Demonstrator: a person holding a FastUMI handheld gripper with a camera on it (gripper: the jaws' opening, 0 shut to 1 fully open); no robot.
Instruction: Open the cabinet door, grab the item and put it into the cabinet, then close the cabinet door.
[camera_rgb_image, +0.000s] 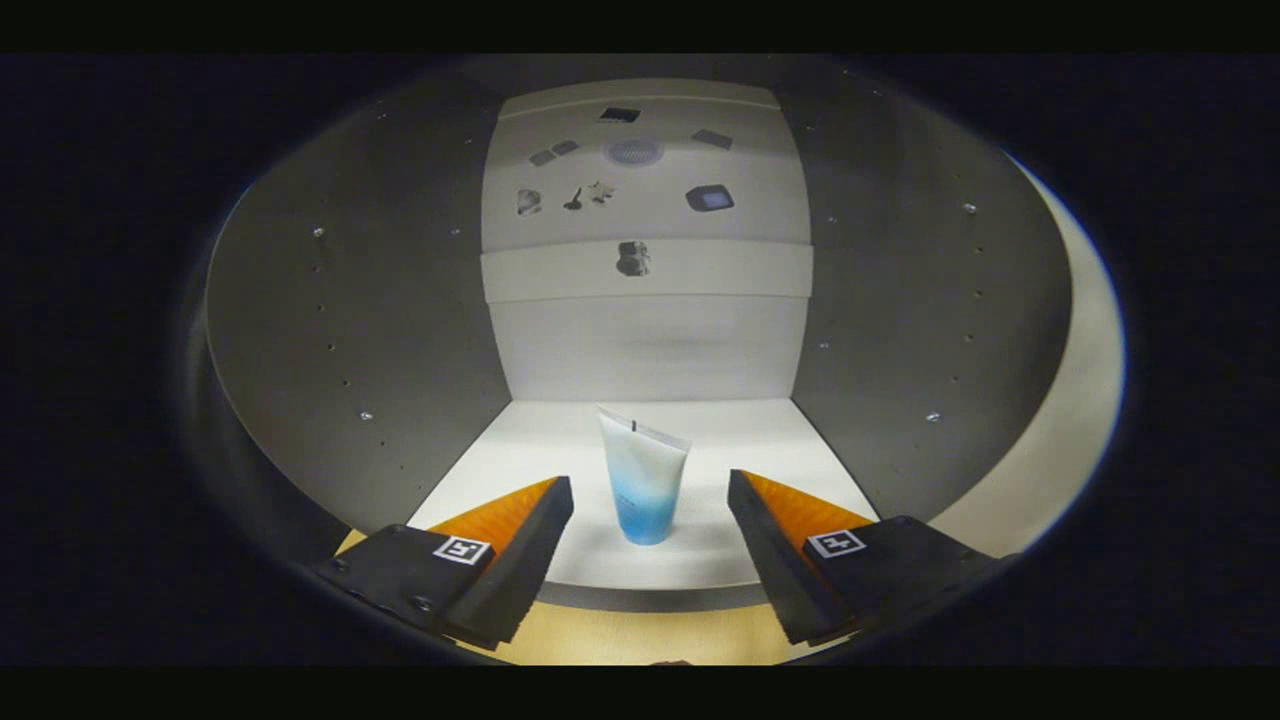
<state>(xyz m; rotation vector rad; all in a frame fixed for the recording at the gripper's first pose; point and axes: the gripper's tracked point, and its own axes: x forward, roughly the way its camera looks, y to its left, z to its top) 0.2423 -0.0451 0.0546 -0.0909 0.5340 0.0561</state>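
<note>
Grey panels make up the inside of this cabinet, dotted with rows of little peg holes and a few shiny pins. Going from the left: the left side wall, then the left finger of the gripper poking in over the front lip of the cabinet floor.

Right in the middle sits the tube, white up top fading to blue at the bottom, standing cap-down on the pale cabinet floor, crimped end up. It's between the two fingers and a touch ahead of the tips, with clear gaps on both sides, so nothing's touching it. The tongs are spread wide, not pinching anything.

Behind the tube is the pale back wall, with a shelf edge across it. Then the right finger, and the right side wall with more peg holes. A strip of light wood surface shows below the cabinet's front edge.
</note>
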